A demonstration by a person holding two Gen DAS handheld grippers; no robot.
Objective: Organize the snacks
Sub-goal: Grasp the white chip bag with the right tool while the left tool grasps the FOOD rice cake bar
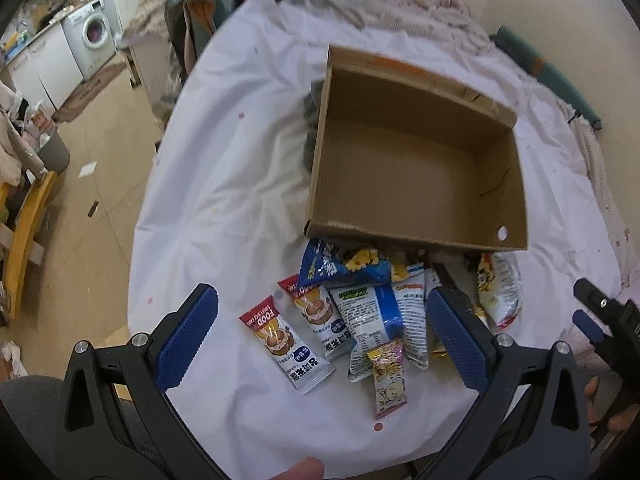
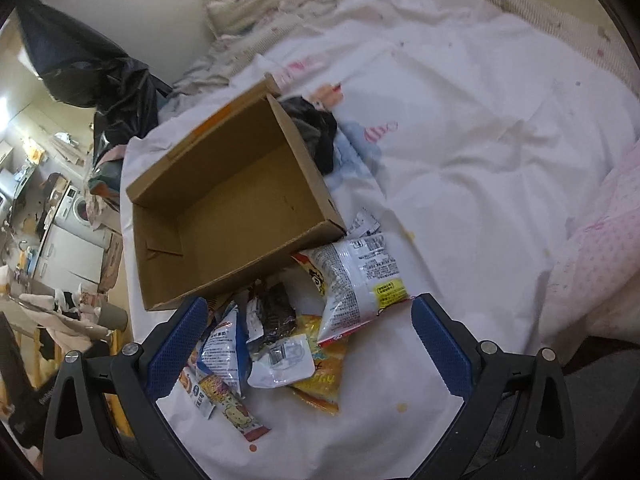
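Note:
An empty cardboard box [image 1: 416,160] [image 2: 224,204] lies open on a white bedsheet. Just in front of it is a heap of snack packets [image 1: 372,304] [image 2: 280,332]: two red-and-white bars marked FOOD [image 1: 286,342], a blue bag [image 1: 340,266], white-and-blue pouches, a small pink-and-yellow packet [image 1: 388,376], and a large white noodle bag [image 2: 358,276]. My left gripper [image 1: 320,328] hovers open above the packets, holding nothing. Over the same heap my right gripper [image 2: 308,332] is open with nothing between its fingers. The right gripper [image 1: 600,320] also shows at the right edge of the left wrist view.
The sheet [image 2: 460,140] covers a bed with rumpled blankets [image 1: 400,4] by the wall. A dark cloth [image 2: 316,132] lies beside the box. Left of the bed is floor, a washing machine [image 1: 94,36], a yellow wooden frame [image 1: 28,236] and clutter.

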